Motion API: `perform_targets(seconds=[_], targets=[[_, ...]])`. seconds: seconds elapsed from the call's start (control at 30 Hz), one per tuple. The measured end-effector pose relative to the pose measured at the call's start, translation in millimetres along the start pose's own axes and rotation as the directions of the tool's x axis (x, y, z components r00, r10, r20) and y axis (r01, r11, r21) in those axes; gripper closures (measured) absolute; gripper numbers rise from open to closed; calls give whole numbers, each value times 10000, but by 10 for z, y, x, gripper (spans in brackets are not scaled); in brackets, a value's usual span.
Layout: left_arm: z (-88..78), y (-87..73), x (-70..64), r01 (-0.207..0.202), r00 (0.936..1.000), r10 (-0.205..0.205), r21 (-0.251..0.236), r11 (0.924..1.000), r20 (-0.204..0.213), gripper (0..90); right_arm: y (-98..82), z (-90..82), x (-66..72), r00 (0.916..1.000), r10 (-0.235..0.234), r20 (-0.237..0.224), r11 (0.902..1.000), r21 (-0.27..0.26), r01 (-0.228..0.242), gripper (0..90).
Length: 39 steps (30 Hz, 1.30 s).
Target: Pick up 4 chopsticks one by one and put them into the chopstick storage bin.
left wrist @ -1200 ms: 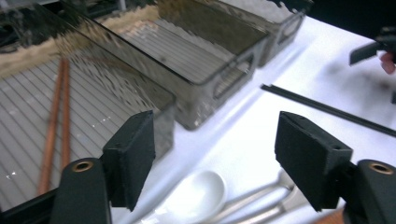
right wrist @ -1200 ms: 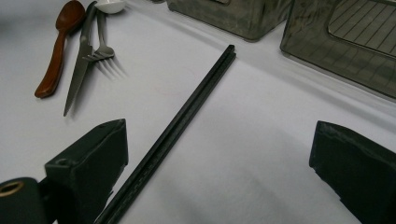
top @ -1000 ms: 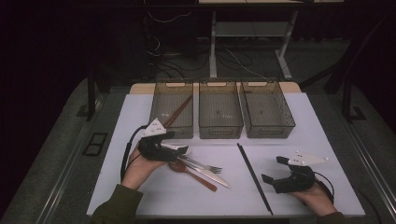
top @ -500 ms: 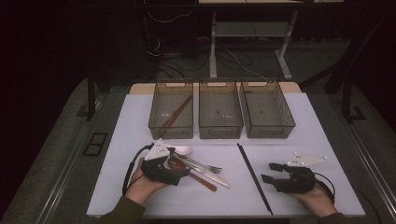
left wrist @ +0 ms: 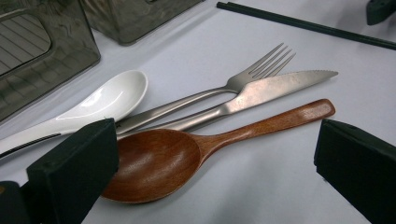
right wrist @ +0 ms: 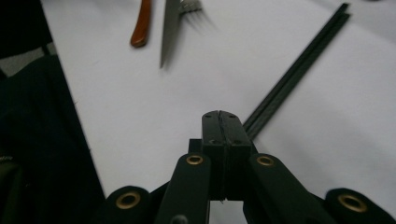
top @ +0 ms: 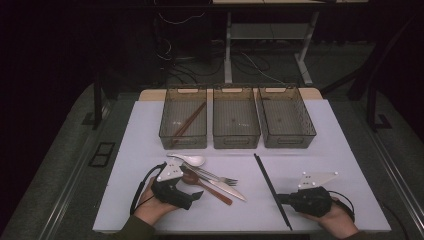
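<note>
Left claw (left wrist: 215, 154) gapes wide, having just opened; our wooden spoon (left wrist: 159, 161) lies between its jaws, bowl touching one. Just beyond lie one fork (left wrist: 243, 79), one knife (left wrist: 261, 91) and one white spoon (left wrist: 102, 100). Right claw (right wrist: 223, 116) has just clenched empty, black chopsticks (right wrist: 299, 65) just beside it on open counter (top: 310, 150). We read no writing.

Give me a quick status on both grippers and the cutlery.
Left gripper open, jaws just widened, straddling wooden spoon, not gripping. Right gripper just closed, empty, beside black chopsticks. Fork and knife lie against the spoon.
</note>
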<state>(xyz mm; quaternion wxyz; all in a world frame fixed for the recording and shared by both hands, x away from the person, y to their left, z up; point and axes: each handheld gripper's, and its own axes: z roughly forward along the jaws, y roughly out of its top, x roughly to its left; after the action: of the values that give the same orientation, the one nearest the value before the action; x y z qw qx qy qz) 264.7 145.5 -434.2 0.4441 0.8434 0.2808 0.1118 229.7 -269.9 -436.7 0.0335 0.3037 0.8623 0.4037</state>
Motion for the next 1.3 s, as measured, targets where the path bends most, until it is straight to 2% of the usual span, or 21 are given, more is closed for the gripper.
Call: perform_targets(seconds=[0.2,0.37,0.47,0.57,0.8,1.3], targets=[[-11,-11,24,19,10000,-18,8,10000,-50,0,-67,38,184,9991,-358,-220,9968,701,373,889],[-18,-9,28,-13,10000,13,1,10000,-39,0,-119,24,199,9991,-368,-193,9947,956,385,889],[-7,-15,30,13,10000,-13,67,10000,6,0,-122,30,190,9989,-294,-371,9931,1125,334,889],[-1,-16,26,1,10000,-1,101,9999,37,0,-125,43,198,9980,-408,-485,9902,1317,469,889],[-12,-17,34,29,10000,-29,91,10000,39,0,-117,22,208,9982,-544,-253,9870,1498,576,889],[-13,-13,34,95,9999,-96,71,9999,59,0,-137,-45,112,9976,-627,303,9857,1585,571,890]])
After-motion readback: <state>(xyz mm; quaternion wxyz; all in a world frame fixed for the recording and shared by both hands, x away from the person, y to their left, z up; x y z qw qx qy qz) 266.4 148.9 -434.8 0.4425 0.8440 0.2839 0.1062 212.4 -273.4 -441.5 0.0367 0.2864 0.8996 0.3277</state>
